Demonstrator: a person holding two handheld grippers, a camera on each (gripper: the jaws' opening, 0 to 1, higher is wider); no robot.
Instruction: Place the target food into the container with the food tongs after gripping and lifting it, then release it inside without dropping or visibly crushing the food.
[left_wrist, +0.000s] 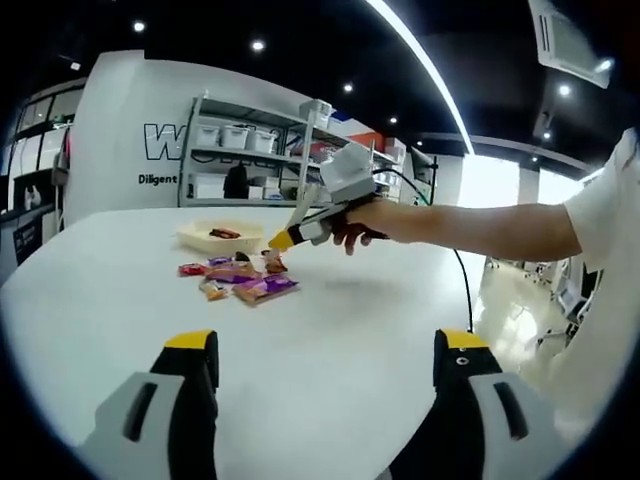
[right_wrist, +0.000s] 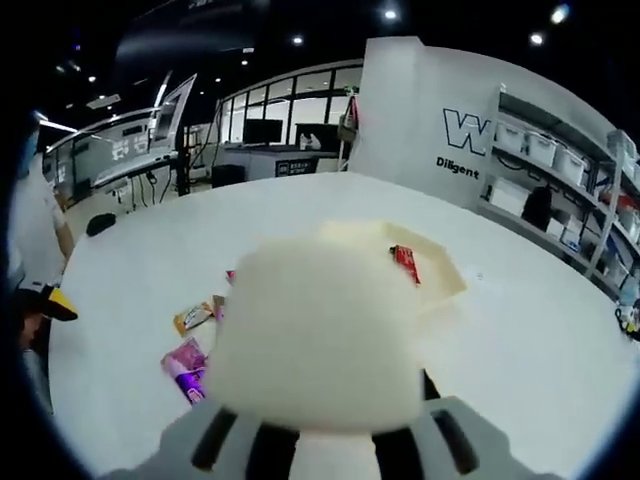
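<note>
Several snack packets (left_wrist: 238, 277) lie beside the container (left_wrist: 220, 237).

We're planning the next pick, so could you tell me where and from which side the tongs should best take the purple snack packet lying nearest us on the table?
Grip the purple packet across its narrow width, near the middle, coming down from above. It lies flat on the white table, so a side approach would probably slide it. Its near edge is free, while other packets crowd its far side.

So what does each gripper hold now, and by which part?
The right gripper is shut on the food tongs; the exact place of the hold is too blurred to tell. The left gripper is open and holds nothing.
</note>
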